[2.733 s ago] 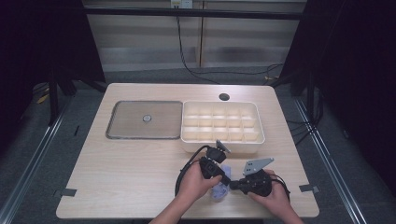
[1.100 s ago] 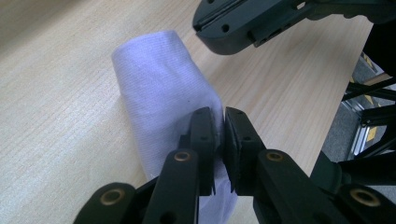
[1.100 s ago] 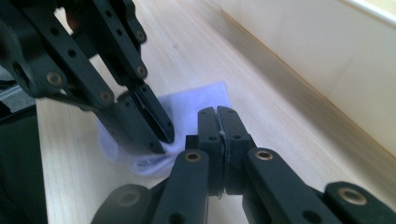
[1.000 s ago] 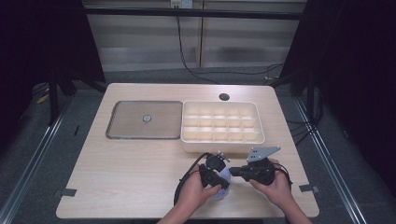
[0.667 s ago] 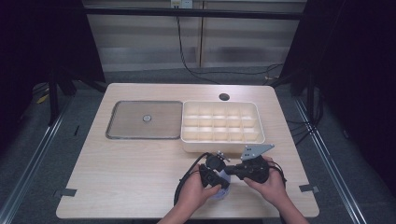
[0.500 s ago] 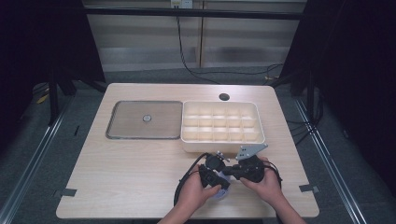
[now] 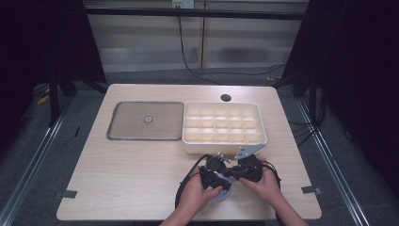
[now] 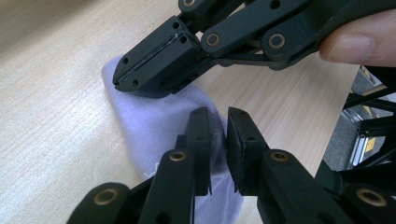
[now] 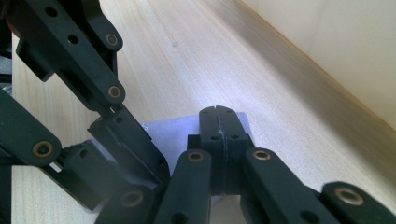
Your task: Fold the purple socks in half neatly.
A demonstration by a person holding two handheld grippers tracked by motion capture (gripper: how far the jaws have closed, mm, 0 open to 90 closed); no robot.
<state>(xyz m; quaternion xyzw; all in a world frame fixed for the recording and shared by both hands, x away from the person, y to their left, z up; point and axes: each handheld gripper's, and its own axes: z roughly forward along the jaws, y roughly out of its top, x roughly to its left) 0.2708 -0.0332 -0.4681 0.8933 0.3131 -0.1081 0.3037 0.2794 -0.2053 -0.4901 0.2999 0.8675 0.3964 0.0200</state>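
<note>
A pale lilac cloth lies near the table's front edge, peeking out under my hands. My left gripper is shut on a raised fold of it, which shows between the two pads. My right gripper comes in from the other side with its jaws pressed flat together and its tip on the cloth's far end. In the right gripper view those shut jaws lie over the cloth, next to the left gripper. I cannot tell whether they pinch any fabric. In the high view the two grippers meet tip to tip.
A white compartment box stands just beyond the grippers. A flat metal tray with a small round piece lies to its left. The table has a cable hole at the back. The front edge is close behind my hands.
My right gripper has moved left and slightly down, closing in on the left gripper and the cloth. The left gripper has stayed where it was on the cloth.
</note>
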